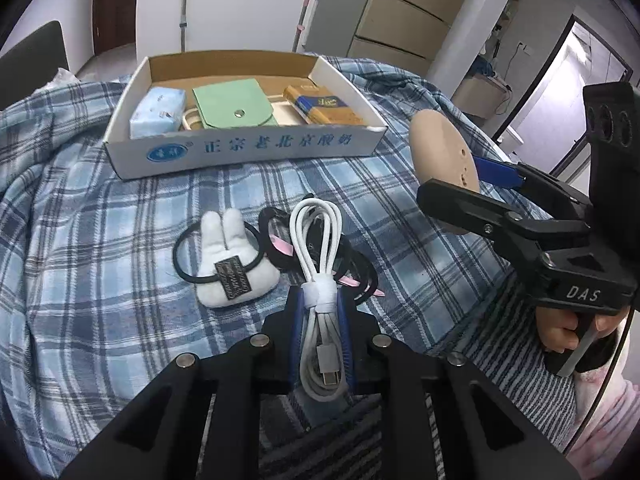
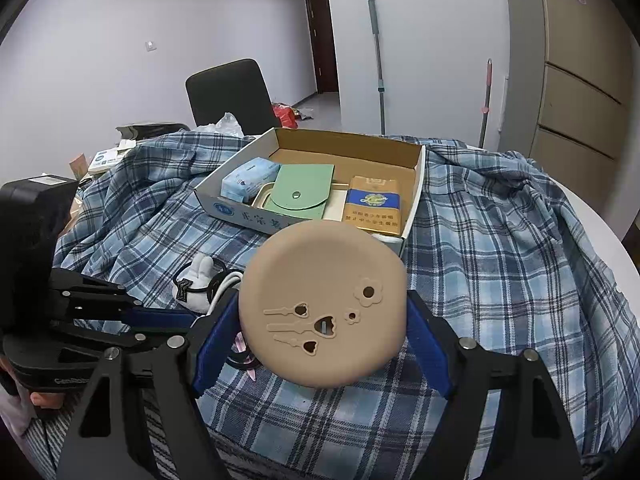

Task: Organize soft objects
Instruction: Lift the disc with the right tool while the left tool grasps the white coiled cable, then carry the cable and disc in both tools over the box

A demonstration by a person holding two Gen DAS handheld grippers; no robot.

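My left gripper is shut on a coiled white USB cable and holds it just over the plaid cloth. Next to it lie a white plush bunny hair tie and several black hair ties. My right gripper is shut on a round tan silicone pad with small cut-outs, held up above the cloth; it also shows in the left wrist view. A shallow cardboard box behind holds a blue tissue pack, a green pouch and a yellow-blue cigarette pack.
A blue plaid cloth covers the round table. A black chair stands behind the table. Small boxes and papers lie at the far left. Mop handles lean against the wall; a cabinet stands at the right.
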